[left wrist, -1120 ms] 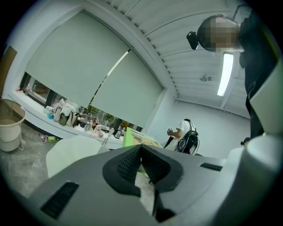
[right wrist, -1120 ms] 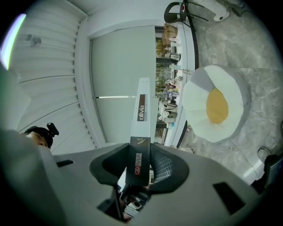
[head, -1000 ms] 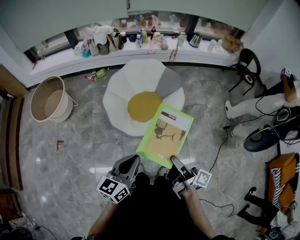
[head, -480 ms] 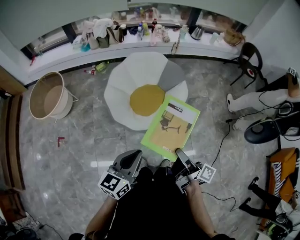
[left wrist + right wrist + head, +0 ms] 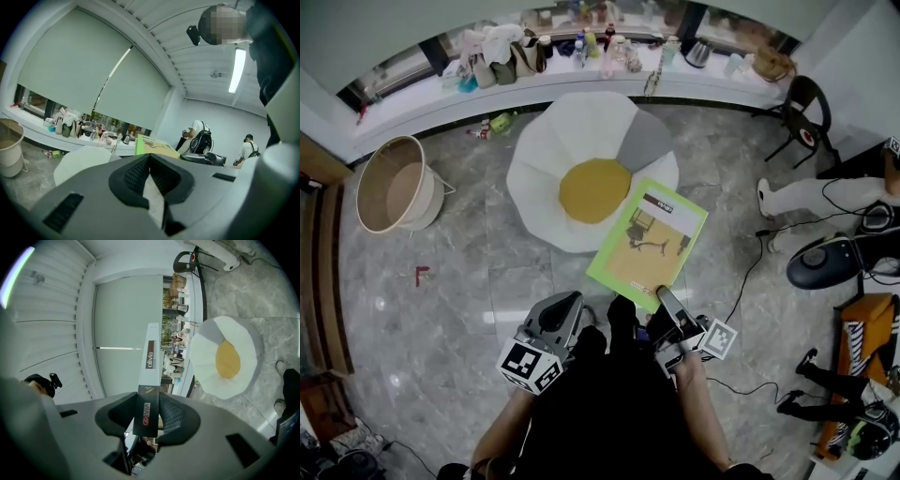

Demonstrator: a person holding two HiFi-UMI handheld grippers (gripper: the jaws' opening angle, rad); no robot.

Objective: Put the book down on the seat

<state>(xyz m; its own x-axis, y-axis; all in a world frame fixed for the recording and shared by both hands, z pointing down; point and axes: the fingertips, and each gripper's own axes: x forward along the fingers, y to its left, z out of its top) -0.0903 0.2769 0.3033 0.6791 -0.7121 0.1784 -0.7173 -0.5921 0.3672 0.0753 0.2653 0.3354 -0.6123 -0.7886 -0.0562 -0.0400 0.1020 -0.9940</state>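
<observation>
The book (image 5: 647, 246), green-edged with a tan cover picture, is held out level above the floor. Its far corner reaches the near right rim of the seat (image 5: 581, 122), a white egg-shaped cushion with a yellow middle. My right gripper (image 5: 662, 298) is shut on the book's near edge. In the right gripper view the book's spine (image 5: 150, 357) stands clamped between the pads of that gripper (image 5: 149, 401), with the seat (image 5: 206, 357) beyond. My left gripper (image 5: 561, 317) hangs shut and holds nothing, left of the book. The left gripper view shows the book (image 5: 152, 144) above its jaws.
A round basket (image 5: 394, 187) stands on the marble floor to the left. A cluttered windowsill (image 5: 572, 56) runs behind the seat. A black chair (image 5: 802, 112), a seated person's legs (image 5: 806, 197), a dark machine (image 5: 825, 262) and a cable (image 5: 750, 281) lie to the right.
The person has stepped toward the seat. The book has gone slightly forward and right with the right gripper, still clamped. The left gripper stays low and shut.
</observation>
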